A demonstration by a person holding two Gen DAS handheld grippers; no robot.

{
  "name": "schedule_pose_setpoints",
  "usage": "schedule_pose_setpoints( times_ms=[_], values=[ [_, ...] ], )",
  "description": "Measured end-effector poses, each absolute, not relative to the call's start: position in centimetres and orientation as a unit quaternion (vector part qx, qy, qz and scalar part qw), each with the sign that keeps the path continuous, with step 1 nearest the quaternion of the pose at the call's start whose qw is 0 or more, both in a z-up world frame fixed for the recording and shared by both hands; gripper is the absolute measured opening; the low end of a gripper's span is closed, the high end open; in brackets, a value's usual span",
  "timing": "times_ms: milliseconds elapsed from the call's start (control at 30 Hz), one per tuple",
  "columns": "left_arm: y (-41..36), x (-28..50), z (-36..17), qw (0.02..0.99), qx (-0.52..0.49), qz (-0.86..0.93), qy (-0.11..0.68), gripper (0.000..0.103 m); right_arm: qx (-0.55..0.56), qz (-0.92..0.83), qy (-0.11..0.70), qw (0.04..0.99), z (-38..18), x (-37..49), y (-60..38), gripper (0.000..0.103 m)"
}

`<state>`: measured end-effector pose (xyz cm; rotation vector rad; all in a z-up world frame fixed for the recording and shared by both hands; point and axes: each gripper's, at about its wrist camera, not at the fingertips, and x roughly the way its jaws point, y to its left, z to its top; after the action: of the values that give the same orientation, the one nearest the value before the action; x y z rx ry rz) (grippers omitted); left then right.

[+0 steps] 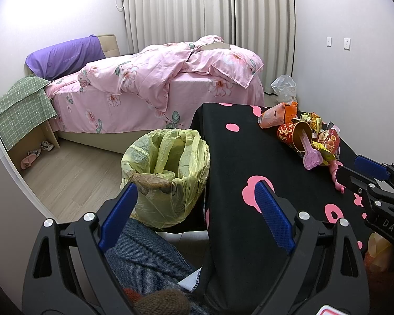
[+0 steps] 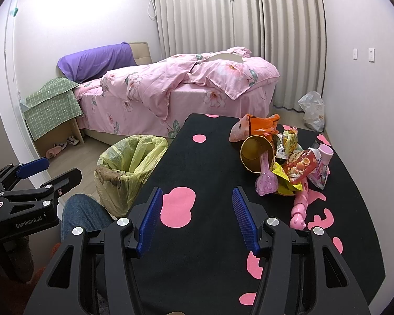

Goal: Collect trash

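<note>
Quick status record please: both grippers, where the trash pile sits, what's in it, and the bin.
left gripper: open, empty, over the table's near left edge
right gripper: open, empty, above the black cloth, short of the pile
trash pile: far right of the table, untouched
pile contents: tipped paper cup, orange bag, snack wrappers
bin: on the floor left of the table, yellow liner, mouth open
</note>
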<state>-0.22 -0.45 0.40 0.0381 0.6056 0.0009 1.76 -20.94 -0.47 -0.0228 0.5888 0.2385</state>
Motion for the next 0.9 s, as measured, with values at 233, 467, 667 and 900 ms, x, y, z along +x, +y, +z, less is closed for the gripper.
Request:
schedule_pose_setpoints(
  times_ms=[233, 467, 667, 900],
  values=[
    [-0.50, -0.25, 0.50, 0.954, 0.019, 0.000, 0.298, 0.086, -0.012, 0.118, 0.290, 0.950, -0.46, 1.78, -20.98, 0.053],
    [-0.64, -0.34, 0.62, 0.954, 0.020, -0.001, 0.298, 0.086, -0.011, 0.117, 0.289, 0.950, -0.44, 1.78, -20.97, 0.053],
    [-0.61, -0.33, 0.60, 0.954, 0.020, -0.001, 0.298, 0.086, -0.010, 0.116, 0.289, 0.950, -0.41, 1.76, -20.95, 0.053],
    [-0.61, -0.34, 0.60, 0.954, 0.020, -0.001, 0.298, 0.086, -0.010, 0.117, 0.289, 0.950, -0.39, 1.74, -20.96, 0.053]
  ],
)
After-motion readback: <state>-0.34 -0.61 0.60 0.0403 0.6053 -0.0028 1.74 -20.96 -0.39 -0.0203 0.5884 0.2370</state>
